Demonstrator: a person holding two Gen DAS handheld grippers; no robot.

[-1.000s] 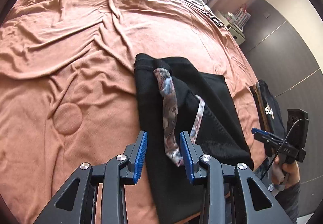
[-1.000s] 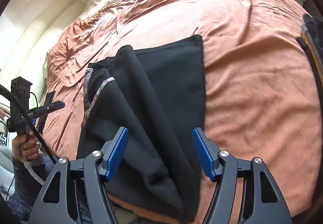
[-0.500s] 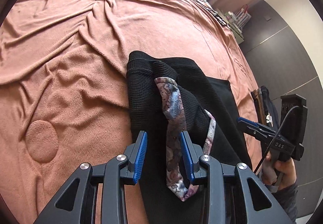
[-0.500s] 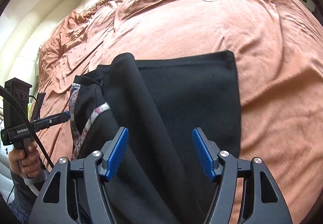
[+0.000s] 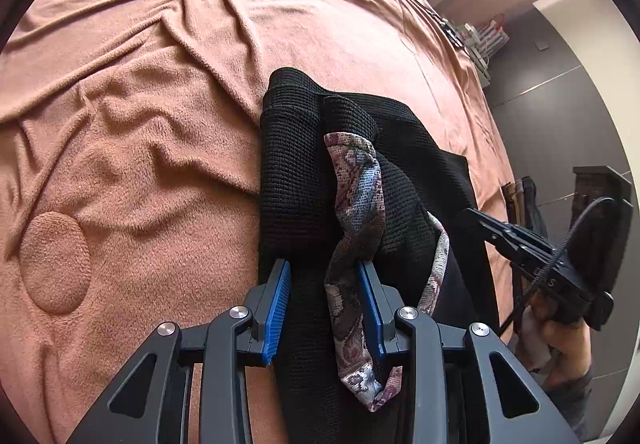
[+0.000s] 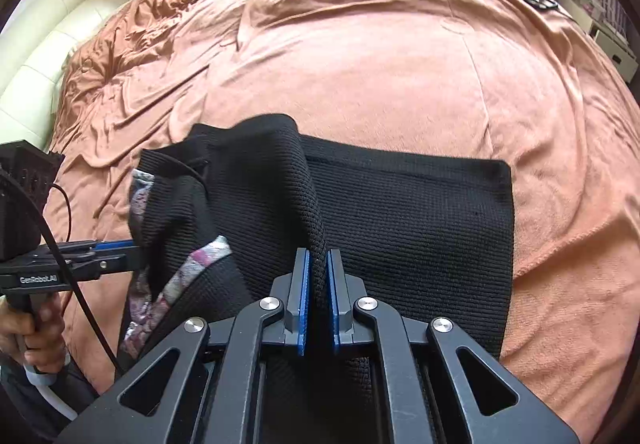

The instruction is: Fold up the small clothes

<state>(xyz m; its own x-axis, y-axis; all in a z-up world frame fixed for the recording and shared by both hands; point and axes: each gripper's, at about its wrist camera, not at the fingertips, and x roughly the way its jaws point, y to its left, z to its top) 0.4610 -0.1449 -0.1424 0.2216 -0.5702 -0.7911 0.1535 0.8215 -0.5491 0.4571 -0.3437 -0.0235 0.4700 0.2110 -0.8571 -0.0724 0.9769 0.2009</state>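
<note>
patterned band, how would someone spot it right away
Start from the big orange blanket on the bed, then find the black garment lying on it. The patterned band is the floral strip along its edge by the left claw, the only multicoloured cloth there.

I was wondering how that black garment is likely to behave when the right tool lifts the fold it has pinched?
The black garment will probably be floppy: it already bunches into soft ridges where the right tool pinches it. It looks like a thick ribbed knit, so likely grippy, not slippery. The patterned trim dangles loose by the left tool and may trail.
</note>
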